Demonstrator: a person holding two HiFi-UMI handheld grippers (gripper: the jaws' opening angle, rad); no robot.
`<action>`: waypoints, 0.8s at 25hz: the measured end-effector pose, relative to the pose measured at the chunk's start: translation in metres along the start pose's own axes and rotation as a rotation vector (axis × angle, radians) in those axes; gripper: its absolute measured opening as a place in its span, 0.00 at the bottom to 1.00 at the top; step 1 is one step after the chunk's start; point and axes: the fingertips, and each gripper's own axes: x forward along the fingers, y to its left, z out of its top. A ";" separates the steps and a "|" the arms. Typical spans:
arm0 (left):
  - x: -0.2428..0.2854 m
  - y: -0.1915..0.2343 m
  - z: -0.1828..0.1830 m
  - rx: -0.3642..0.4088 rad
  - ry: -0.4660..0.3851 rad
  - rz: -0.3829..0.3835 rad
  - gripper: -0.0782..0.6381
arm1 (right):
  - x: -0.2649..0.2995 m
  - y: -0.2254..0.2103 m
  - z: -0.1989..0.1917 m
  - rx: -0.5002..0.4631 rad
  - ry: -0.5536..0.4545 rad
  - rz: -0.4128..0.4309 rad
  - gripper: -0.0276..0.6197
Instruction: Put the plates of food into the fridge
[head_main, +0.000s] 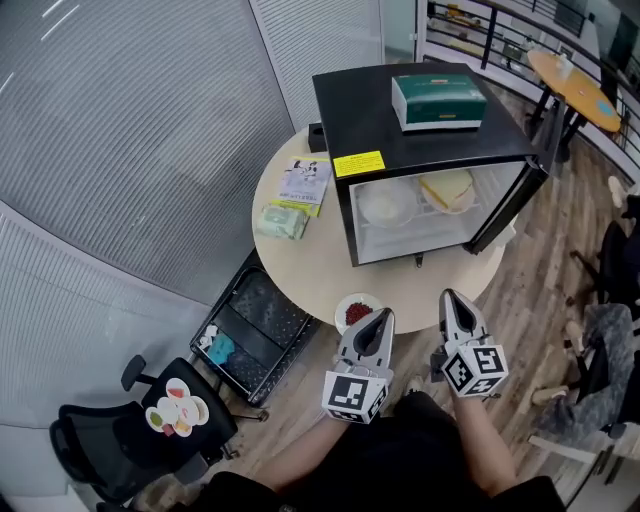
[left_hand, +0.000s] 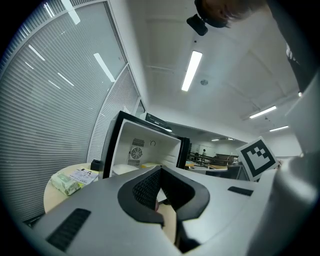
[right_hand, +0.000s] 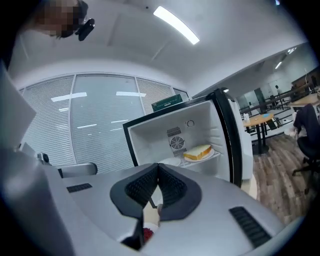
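One plate of red food sits on the bench, just beside the left tool. Both it and the right tool are closed, gripping nothing. Two more, a white plate and a plate with bread, rest inside the single open fridge.

a glossy fridge stands on a smooth table over a wooden floor.

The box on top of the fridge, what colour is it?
The box is dark green; the head view shows it best.
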 end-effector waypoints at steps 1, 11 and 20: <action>0.000 -0.005 -0.002 0.000 0.002 0.001 0.12 | -0.004 -0.001 -0.001 -0.015 0.002 0.003 0.06; 0.009 -0.047 -0.027 -0.004 0.012 0.041 0.12 | -0.043 -0.028 -0.008 -0.062 0.008 0.055 0.06; 0.021 -0.074 -0.027 -0.022 -0.015 0.044 0.12 | -0.053 -0.048 0.002 -0.045 -0.001 0.090 0.06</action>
